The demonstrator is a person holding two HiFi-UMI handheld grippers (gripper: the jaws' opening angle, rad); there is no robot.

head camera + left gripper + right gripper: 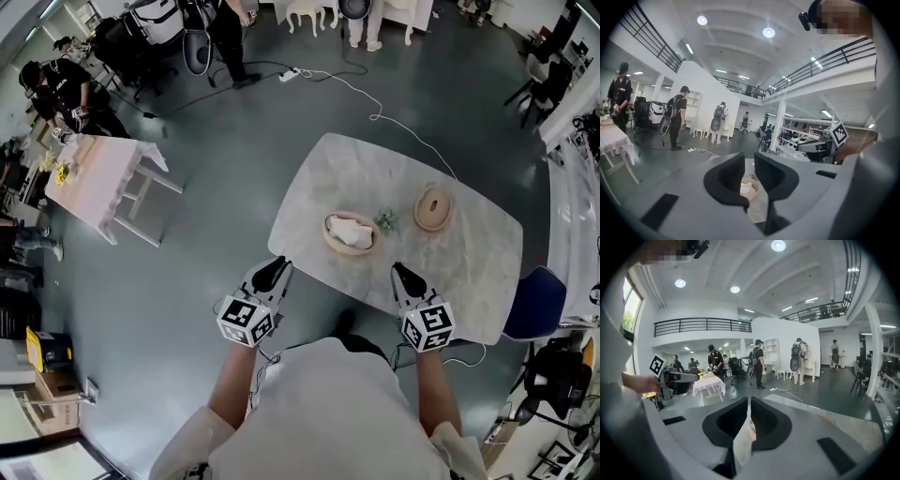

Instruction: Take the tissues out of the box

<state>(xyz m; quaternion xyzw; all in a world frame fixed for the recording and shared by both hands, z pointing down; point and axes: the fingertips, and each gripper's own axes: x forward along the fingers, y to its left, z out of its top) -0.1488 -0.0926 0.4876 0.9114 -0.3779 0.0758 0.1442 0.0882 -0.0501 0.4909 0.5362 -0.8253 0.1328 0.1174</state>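
The tissue box [352, 232] sat mid-frame on the worktop [469, 258], above and between the 2. The left hand-held gripper [282, 265] was narrowly parted and empty. The right hand-held gripper [397, 269] was almost closed and empty.

head view steeply down over table [356, 178]; both gripper views near-level, facing same table.

tissue box [749, 189]: mostly behind left tool [749, 157] | green item [385, 220]: too small to tell

Marble-look glossy table [450, 272]; wooden box [352, 251]; soft paper tissues [349, 231]
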